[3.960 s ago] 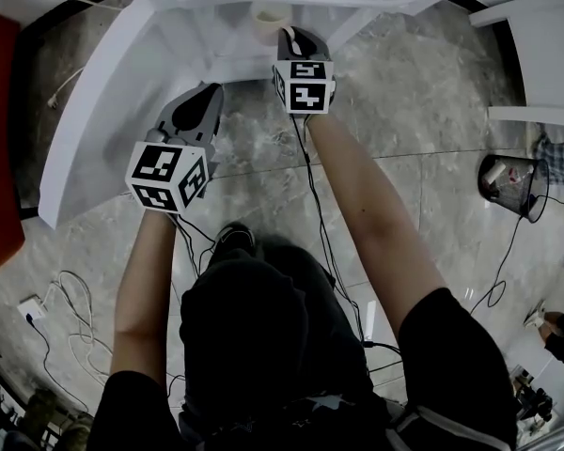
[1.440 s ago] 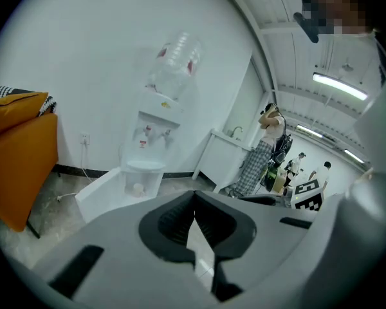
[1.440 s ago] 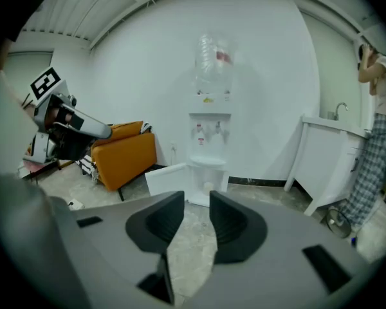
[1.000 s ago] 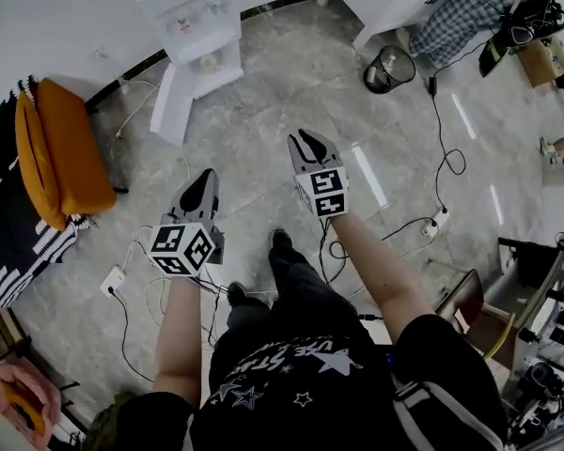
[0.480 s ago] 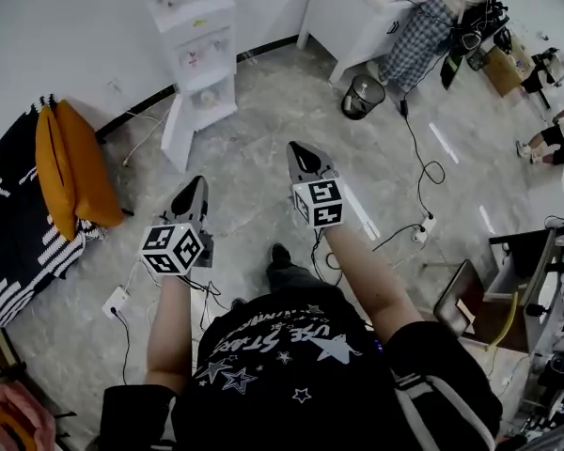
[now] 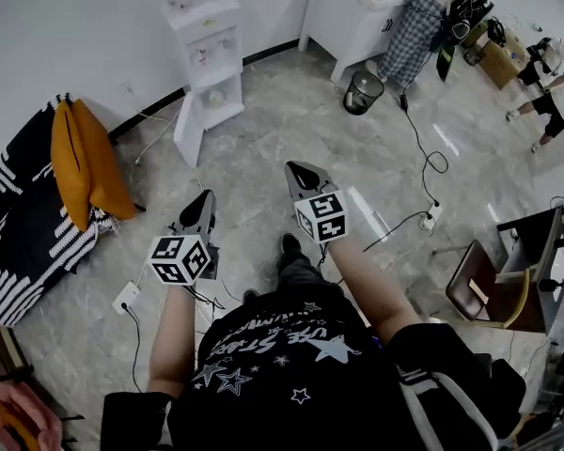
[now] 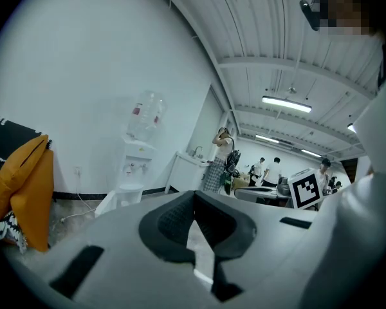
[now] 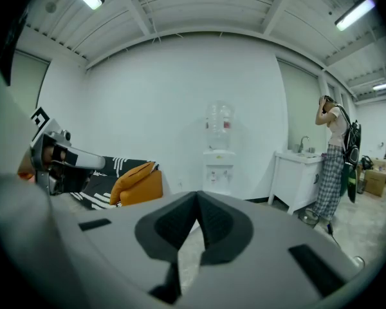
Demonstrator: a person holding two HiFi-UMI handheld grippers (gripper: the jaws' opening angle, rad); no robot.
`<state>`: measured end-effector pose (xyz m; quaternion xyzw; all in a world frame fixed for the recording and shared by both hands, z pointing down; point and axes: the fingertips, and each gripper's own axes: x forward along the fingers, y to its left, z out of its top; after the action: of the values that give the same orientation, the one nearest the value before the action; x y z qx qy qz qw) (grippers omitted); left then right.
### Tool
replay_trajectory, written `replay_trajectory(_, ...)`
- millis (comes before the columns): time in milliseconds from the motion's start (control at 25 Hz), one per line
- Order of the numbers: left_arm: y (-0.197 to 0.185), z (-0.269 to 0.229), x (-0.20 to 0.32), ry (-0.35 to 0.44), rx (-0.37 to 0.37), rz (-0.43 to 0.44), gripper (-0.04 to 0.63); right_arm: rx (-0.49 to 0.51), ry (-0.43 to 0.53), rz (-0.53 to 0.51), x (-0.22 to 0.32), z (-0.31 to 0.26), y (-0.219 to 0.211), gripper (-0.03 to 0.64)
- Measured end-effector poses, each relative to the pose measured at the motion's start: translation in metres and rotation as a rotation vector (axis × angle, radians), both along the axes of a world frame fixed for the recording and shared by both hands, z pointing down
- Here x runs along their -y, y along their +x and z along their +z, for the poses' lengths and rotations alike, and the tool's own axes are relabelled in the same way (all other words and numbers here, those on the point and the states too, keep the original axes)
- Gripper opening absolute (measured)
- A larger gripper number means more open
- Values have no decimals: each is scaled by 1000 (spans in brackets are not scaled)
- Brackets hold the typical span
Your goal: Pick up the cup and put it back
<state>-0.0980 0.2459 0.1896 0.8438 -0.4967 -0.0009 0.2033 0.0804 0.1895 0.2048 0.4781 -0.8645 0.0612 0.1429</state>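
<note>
Empty grippers above the floor (image 6: 263,134)
Left gripper (image 6: 205,198) and right gripper (image 6: 296,169) both have jaws pressed together, holding nothing.

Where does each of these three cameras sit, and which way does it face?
Head view: on the person's head, facing steeply down at the grey stone floor; both forearms, left gripper and right gripper show.
Left gripper view: on that gripper, facing across the room past its shut jaws.
Right gripper view: likewise, past its own shut jaws.
Shared: all three show the white water dispenser.
</note>
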Motion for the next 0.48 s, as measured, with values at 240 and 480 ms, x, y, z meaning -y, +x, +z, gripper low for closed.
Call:
replay_trajectory(240, -2, 5, -32, -15, -7, 8, 9, 14, -9, -11, -43, 2, -10, 5)
replay_trajectory(480, 1, 3, -40, -4, 11, 53, 9, 0, 23, 1, -63, -14, -10, 5)
